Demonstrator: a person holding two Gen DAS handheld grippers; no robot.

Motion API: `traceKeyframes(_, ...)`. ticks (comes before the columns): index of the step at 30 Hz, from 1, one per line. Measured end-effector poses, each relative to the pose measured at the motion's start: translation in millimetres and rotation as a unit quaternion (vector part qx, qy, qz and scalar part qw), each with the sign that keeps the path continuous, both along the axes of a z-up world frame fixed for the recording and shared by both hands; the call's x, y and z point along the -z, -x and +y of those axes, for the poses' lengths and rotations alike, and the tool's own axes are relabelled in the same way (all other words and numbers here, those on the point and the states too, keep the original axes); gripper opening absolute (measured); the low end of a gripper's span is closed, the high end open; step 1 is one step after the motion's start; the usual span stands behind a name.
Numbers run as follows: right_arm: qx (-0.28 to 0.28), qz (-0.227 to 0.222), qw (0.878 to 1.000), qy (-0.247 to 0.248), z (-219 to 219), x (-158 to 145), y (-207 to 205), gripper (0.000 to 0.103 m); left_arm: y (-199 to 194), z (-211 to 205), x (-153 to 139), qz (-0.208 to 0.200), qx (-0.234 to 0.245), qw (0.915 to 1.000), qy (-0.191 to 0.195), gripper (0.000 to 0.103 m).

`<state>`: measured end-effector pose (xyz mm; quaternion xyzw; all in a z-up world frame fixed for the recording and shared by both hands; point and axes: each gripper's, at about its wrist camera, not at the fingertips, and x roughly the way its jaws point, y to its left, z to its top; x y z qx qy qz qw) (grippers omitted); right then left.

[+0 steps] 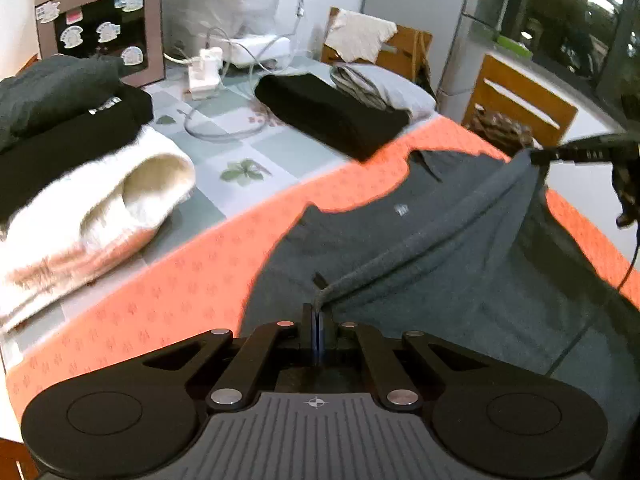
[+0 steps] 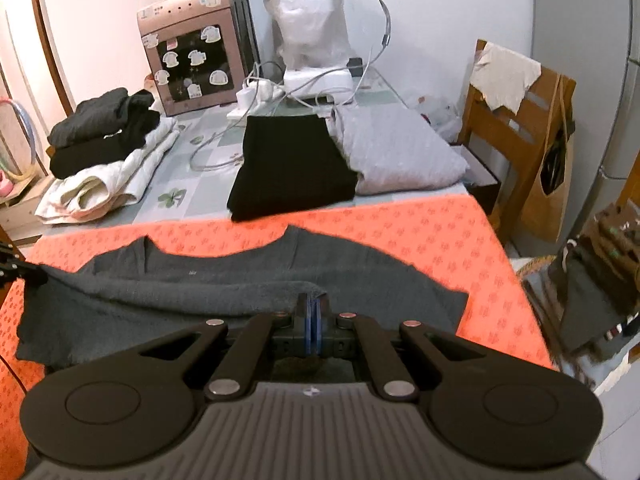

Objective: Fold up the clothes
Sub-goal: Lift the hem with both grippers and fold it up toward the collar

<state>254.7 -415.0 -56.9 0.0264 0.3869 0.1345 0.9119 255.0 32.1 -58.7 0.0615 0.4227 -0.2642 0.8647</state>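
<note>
A: How far along is the folding?

B: Partway, judging by the table. At left, a pile of two dark garments (image 2: 104, 132) on cream bedding (image 2: 108, 184) looks unfolded; in the middle, one black folded piece (image 2: 294, 164) beside one grey folded piece (image 2: 396, 152) looks done.

A: And the current one?

B: One grey shirt (image 2: 240, 284) lies on the orange cloth (image 2: 440, 236). The left gripper (image 1: 319, 312) and right gripper (image 2: 312, 304) are each clamped on its near edge, lifting it; the fold isn't laid yet.

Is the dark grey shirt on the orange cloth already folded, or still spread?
Partly folded. The grey shirt lies spread on the orange cloth, but its near edge is doubled over, held by left gripper and right gripper.
</note>
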Motion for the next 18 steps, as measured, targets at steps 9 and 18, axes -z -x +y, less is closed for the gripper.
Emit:
traceKeyframes(9, 0.030, 0.033, 0.999, 0.023, -13.5, 24.9, -32.6, 0.017, -14.7, -21.6, 6.8, -0.022, -0.037, 0.9988, -0.024, 0.027)
traceKeyframes(18, 0.006, 0.060, 0.998, -0.007, -23.7, 45.2, -14.9, 0.028, 50.0, -21.5, -12.7, -0.045, -0.062, 0.9968, -0.022, 0.056)
